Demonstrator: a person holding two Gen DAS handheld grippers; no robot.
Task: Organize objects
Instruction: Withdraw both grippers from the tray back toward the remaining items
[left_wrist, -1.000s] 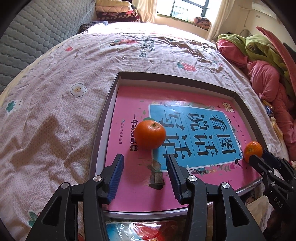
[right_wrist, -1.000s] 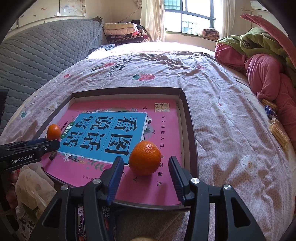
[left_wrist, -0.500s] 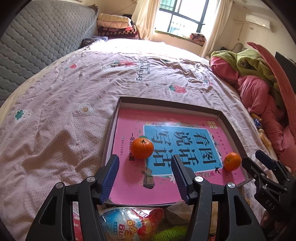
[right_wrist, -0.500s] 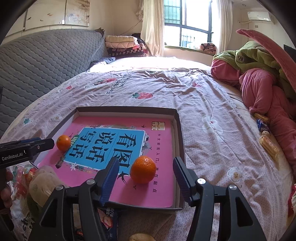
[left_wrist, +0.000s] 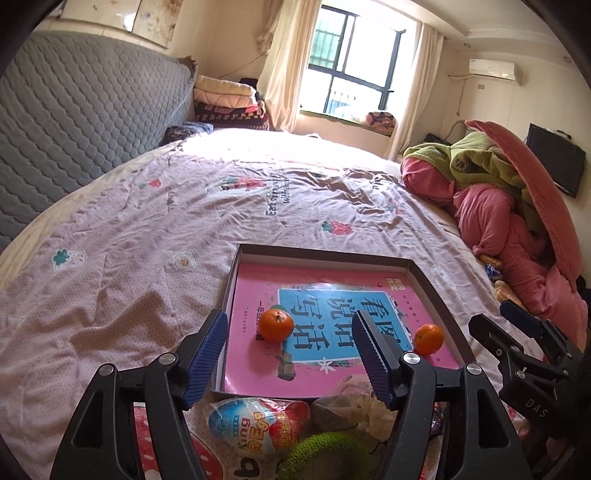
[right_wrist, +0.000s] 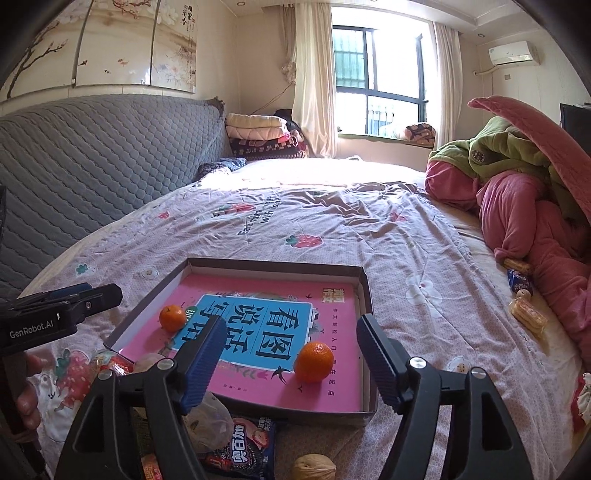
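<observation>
1. Two oranges sit in the shallow box (left_wrist: 430, 280) on the bed — the left orange (left_wrist: 275, 325) is near the box's left wall, on the edge of the blue panel of the pink book (left_wrist: 332, 275) lining the box floor. The right orange (left_wrist: 428, 338) is close to the right wall, near the front corner.
2. From the right wrist view, same deal: one orange (right_wrist: 313, 361) close in on the right, the other orange (right_wrist: 172, 318) farther off to the left.
3. Left gripper (left_wrist: 291, 350) is spread wide, holding nothing, hanging above the box's front-left corner.
4. Right gripper (right_wrist: 291, 354) is also wide apart and empty, over the box's near edge.
5. Around the front of the box — a King egg toy (left_wrist: 255, 424), a green fuzzy thing (left_wrist: 325, 456), a snack packet (right_wrist: 245, 441), a walnut (right_wrist: 314, 467).
6. All on a pink floral bedspread (left_wrist: 147, 258).
</observation>
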